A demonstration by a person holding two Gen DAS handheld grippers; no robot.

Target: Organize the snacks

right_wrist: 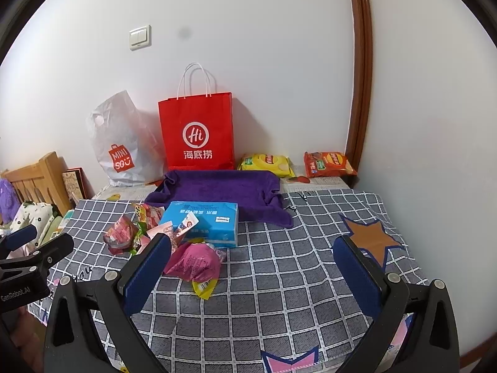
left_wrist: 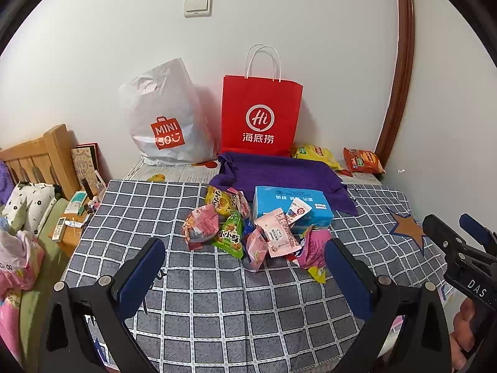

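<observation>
Bedroom corner, white walls.
Light switch (left_wrist: 198, 6) on far wall, wooden bed headboard (left_wrist: 37, 155) left, brown door frame (right_wrist: 360, 77) right.

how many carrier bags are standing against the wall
2: the white Miniso plastic bag on the left, and the red paper bag beside it on the right, behind the purple cloth.

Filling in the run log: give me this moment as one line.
left gripper: open, empty | right gripper: open, empty | snack pile: loose beside blue tissue pack | red paper bag: upright at wall
</observation>
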